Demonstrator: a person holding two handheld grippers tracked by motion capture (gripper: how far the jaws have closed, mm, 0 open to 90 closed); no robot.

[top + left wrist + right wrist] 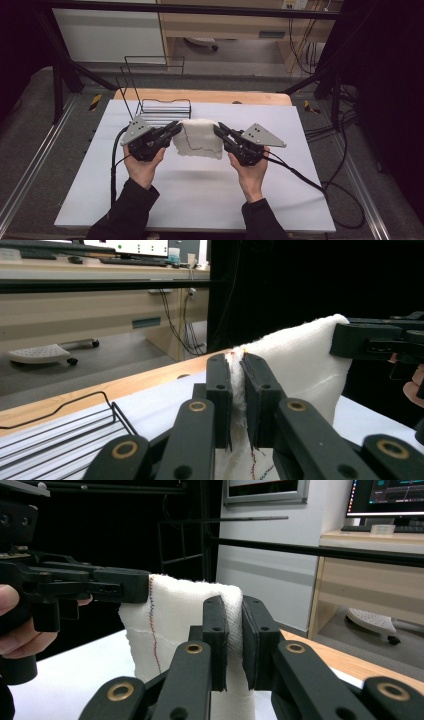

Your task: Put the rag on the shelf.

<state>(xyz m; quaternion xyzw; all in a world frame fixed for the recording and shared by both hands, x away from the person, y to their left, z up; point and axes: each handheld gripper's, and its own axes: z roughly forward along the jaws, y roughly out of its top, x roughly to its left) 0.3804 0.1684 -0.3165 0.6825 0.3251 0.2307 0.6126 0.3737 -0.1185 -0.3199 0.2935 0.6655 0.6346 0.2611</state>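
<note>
Currently I am holding the white cloth (198, 138) off the white table (200, 200) | left gripper (176, 127) is clamping its 9 o'clock corner, right gripper (218, 128) its 3 o'clock corner | step: mid-lift, cloth hanging doubled | next: I judge an even lowering or fold | wire rack (155, 107) is standing at 11 o'clock beyond.

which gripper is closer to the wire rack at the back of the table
Left. The left gripper holds the white cloth just in front of the wire rack; the right gripper grips the cloth's other end, farther off.
</note>
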